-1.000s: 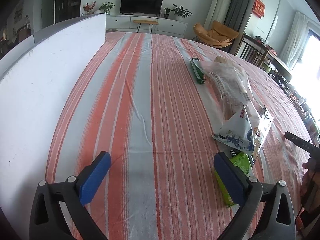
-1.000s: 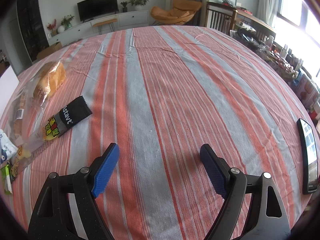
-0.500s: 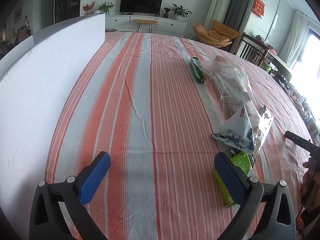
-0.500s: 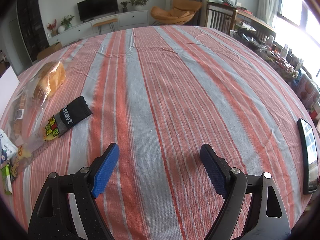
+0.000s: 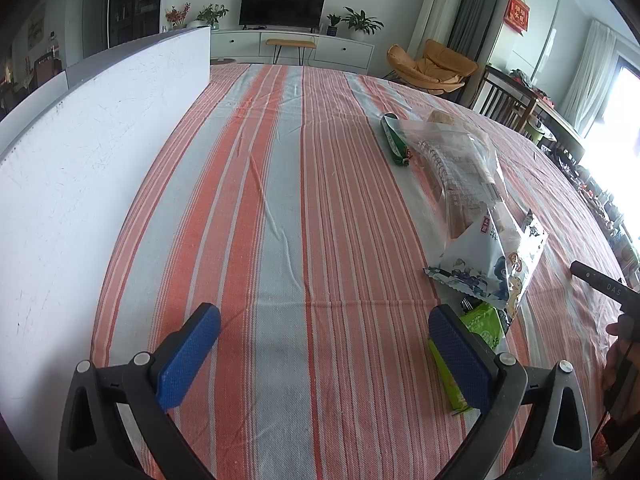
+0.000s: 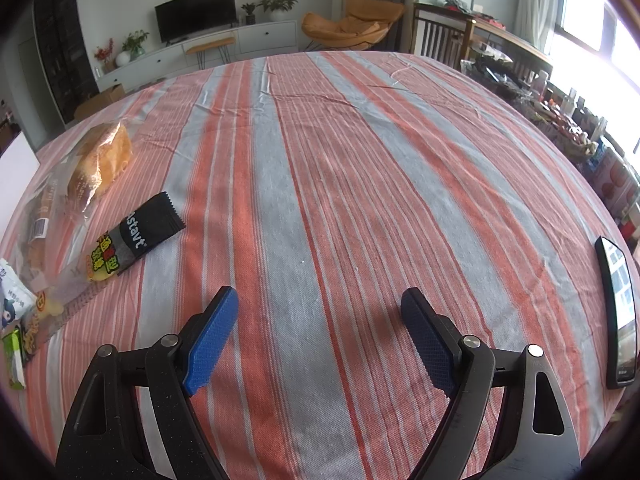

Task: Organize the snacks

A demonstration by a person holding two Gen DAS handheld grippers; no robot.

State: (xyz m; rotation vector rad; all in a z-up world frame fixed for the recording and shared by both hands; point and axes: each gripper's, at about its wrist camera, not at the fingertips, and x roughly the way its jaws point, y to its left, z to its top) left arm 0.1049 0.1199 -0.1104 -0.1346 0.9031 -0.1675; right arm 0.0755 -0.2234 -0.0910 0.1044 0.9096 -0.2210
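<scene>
Snacks lie in a loose bunch on the striped bench [image 5: 280, 240], with nothing sorted yet. Far left stands a white board [image 5: 80, 152] along the bench edge. Next comes the left gripper [image 5: 324, 344], its jaws spread wide and holding nothing, over bare cloth. Just right of it sits a small green packet [image 5: 478, 326], partly behind one blue pad, with a white and blue snack bag [image 5: 492, 268] touching it and a long clear bread bag [image 5: 456, 160] running away behind. A dark green packet [image 5: 394, 140] lies at the far end. In the right view, a black and yellow bar [image 6: 132, 240] rests beside the bread bag. The right gripper [image 6: 320, 332] also has its jaws spread and empty, well apart from the snacks. A phone [image 6: 618, 312] lies at the far right edge. A good start would likely be the green packet: come down straight, pinch it across its narrow side, and lift slowly so the bag on top does not drag along.
</scene>
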